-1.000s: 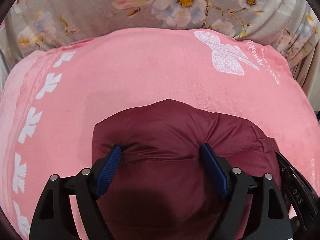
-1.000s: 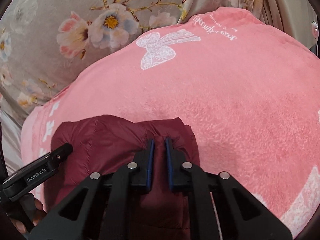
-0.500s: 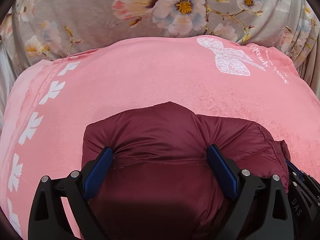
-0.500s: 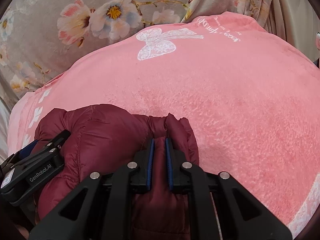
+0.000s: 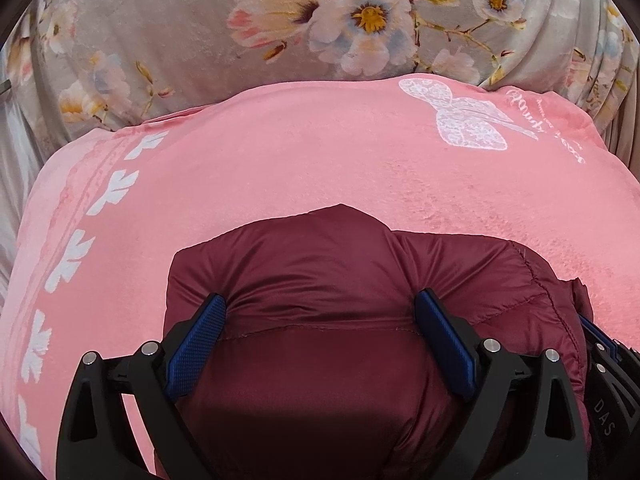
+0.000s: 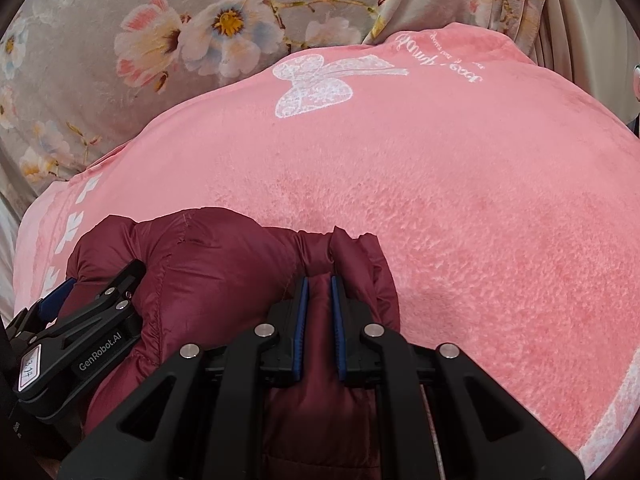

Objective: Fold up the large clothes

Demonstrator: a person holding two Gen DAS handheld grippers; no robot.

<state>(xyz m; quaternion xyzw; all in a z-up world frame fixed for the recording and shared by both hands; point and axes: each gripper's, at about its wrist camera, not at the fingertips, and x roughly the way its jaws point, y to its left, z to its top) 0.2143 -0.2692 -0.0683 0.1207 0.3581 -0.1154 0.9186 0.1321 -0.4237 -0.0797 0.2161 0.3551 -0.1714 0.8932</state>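
A dark red puffer jacket (image 5: 320,264) is bunched into a thick bundle over a pink blanket (image 5: 304,152). My left gripper (image 5: 320,316) has its blue pads wide apart, pressed into both sides of the bundle. My right gripper (image 6: 319,292) is shut on a fold of the same jacket (image 6: 224,256), with fabric pinched between its pads. The left gripper (image 6: 76,336) shows at the lower left of the right wrist view, against the jacket. The right gripper's fingers (image 5: 612,368) show at the lower right edge of the left wrist view.
The pink blanket (image 6: 460,200) has a white butterfly print (image 6: 320,84) and white script at its far side, and a white leaf border (image 5: 80,248) on the left. A grey floral bedcover (image 5: 320,28) lies beyond it.
Both grippers have moved with the jacket bundle slightly back toward me and left over the blanket. The left gripper's pads stand a little wider than a second ago. The right grip is unchanged.
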